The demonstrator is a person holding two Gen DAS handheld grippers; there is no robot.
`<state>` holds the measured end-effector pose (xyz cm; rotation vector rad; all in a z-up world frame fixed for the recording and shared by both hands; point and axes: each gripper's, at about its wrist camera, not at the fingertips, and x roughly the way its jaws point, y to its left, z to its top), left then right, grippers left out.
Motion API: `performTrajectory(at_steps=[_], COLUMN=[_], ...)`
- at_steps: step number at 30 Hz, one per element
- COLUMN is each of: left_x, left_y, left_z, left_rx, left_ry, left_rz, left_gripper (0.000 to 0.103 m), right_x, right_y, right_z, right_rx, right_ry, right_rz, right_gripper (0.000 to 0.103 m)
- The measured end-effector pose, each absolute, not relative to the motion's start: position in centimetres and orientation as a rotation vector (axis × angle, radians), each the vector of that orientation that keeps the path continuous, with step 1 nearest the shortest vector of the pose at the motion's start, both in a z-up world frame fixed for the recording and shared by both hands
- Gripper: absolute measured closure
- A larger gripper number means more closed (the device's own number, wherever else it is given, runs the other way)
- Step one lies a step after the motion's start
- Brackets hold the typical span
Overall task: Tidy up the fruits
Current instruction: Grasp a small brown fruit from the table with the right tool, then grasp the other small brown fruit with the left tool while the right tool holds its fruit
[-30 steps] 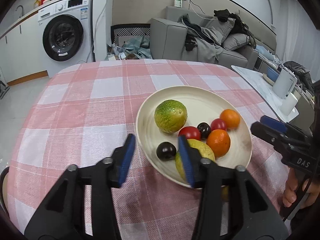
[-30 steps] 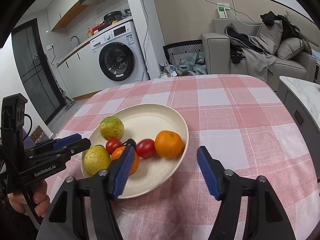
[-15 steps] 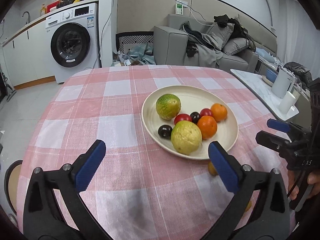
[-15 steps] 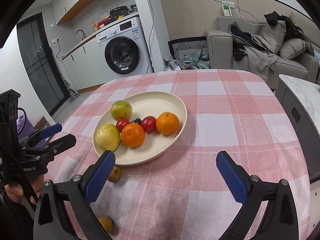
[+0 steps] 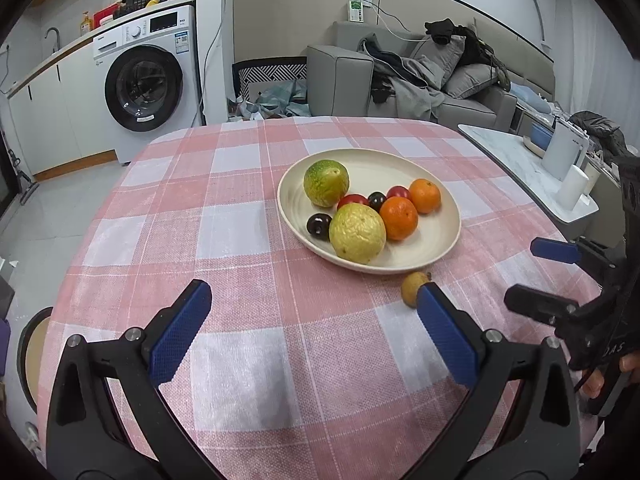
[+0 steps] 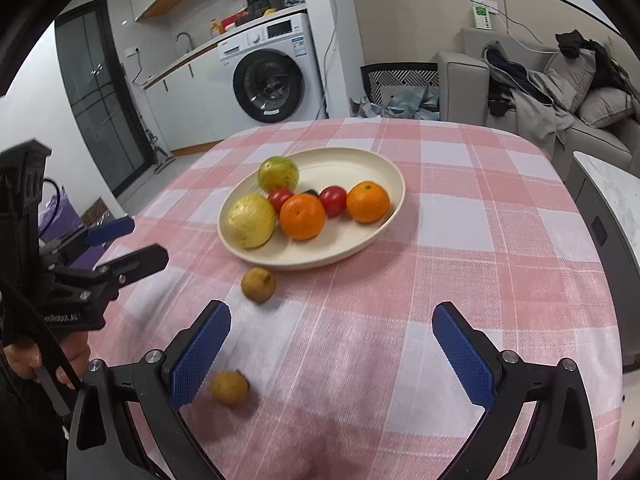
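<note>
A cream plate (image 5: 440, 236) (image 6: 376, 168) on the pink checked tablecloth holds a green fruit (image 5: 326, 183), a yellow fruit (image 5: 357, 233), two oranges (image 5: 398, 218), red tomatoes and dark plums. Two small brown fruits lie on the cloth: one (image 6: 258, 284) (image 5: 411, 294) just in front of the plate, one (image 6: 229, 388) near my right gripper's left finger. My left gripper (image 5: 316, 336) is open and empty, well short of the plate. My right gripper (image 6: 332, 352) is open and empty, also back from the plate.
The round table's edge (image 5: 132, 160) drops to the floor on the left. A marble side table (image 5: 532, 168) with white containers stands at the right. A washing machine (image 5: 148, 80) and a grey sofa (image 5: 400, 76) are behind.
Both grippers have pulled back from the plate and opened wide. The yellow fruit now sits free on the plate. The two small brown fruits have come into view.
</note>
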<state>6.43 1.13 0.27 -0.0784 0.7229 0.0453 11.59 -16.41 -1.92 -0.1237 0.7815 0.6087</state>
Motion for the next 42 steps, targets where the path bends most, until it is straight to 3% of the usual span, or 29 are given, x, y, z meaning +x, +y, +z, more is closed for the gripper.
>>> performTrajectory(at_steps=[9, 10, 12, 22, 24, 31, 34, 37, 42], left_x=[5.1, 5.1, 5.0, 5.6, 5.8, 6.3, 6.4, 6.6, 6.9], left_y=[0.4, 0.3, 0.2, 0.3, 0.2, 0.2, 0.2, 0.1, 0.1], left_z=[-0.5, -0.6, -0.7, -1.0, -1.1, -1.3, -1.5, -1.8, -2.2], left_rx=[-0.070, -0.069, -0.066, -0.074, -0.076, -0.084, -0.085, -0.088, -0.092], left_ry=[0.750, 0.752, 0.757, 0.769, 0.772, 0.779, 0.784, 0.789, 0.804], left_rz=[0.037, 0.037, 0.038, 0.028, 0.028, 0.023, 0.022, 0.020, 0.017], left_gripper=[0.001, 0.001, 0.001, 0.001, 0.001, 0.001, 0.001, 0.001, 0.001], right_x=[9.4, 9.2, 8.9, 7.6, 7.5, 6.8, 6.7, 6.6, 6.6], right_y=[-14.9, -14.7, -14.4, -13.1, -13.0, -12.6, -12.7, -12.6, -13.7], right_z=[-4.2, -4.3, -4.6, -5.3, -5.4, -5.5, -5.5, -5.5, -4.2], right_rx=[-0.201, -0.202, -0.208, -0.229, -0.235, -0.259, -0.255, -0.257, -0.208], right_ry=[0.884, 0.887, 0.902, 0.941, 0.943, 0.946, 0.945, 0.938, 0.846], right_rz=[0.718, 0.732, 0.755, 0.854, 0.856, 0.895, 0.896, 0.887, 0.864], right_gripper=[0.002, 0.004, 0.020, 0.044, 0.056, 0.061, 0.066, 0.078, 0.078])
